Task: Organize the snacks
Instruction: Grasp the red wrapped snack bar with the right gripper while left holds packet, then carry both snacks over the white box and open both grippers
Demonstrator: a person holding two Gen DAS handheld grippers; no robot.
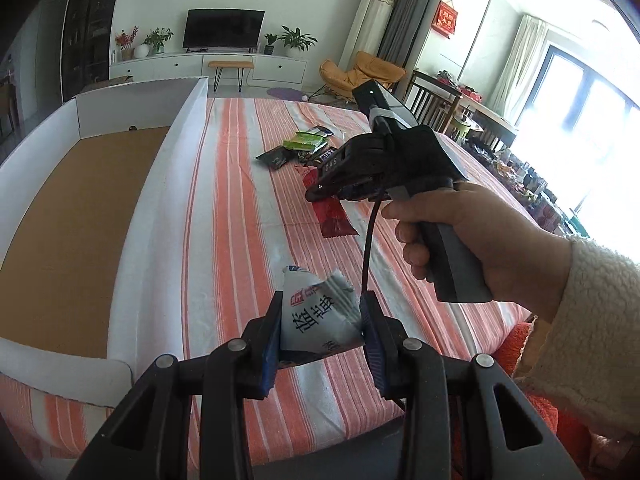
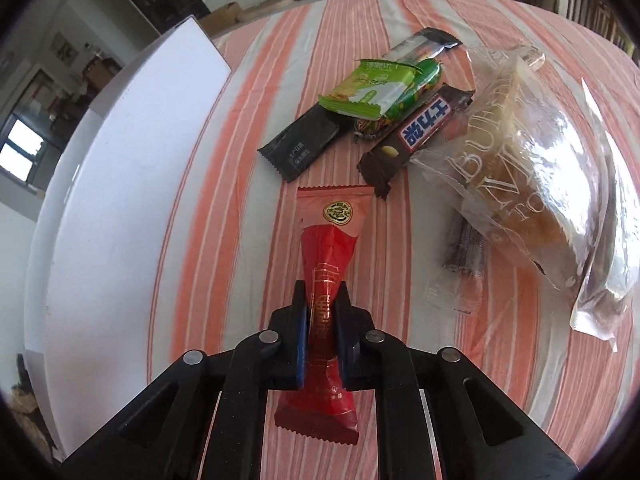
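Note:
My left gripper (image 1: 322, 312) is shut on a pale blue-and-white snack packet (image 1: 316, 312), held above the striped cloth near the open white box (image 1: 176, 136) on the left. My right gripper (image 2: 323, 300) is shut on a long red snack wrapper (image 2: 326, 256); the wrapper also shows in the left wrist view (image 1: 332, 216) under the right gripper's body (image 1: 360, 168). Ahead of the red wrapper lie a black sachet (image 2: 300, 148), a green packet (image 2: 368, 88), a dark chocolate bar (image 2: 416, 132) and a clear bag of cake (image 2: 532, 176).
The table has an orange-and-white striped cloth (image 1: 240, 208). The white box has a brown cardboard floor (image 1: 72, 220) and its wall (image 2: 132, 168) runs along the left. Chairs and a cluttered side table (image 1: 460, 108) stand beyond the right edge.

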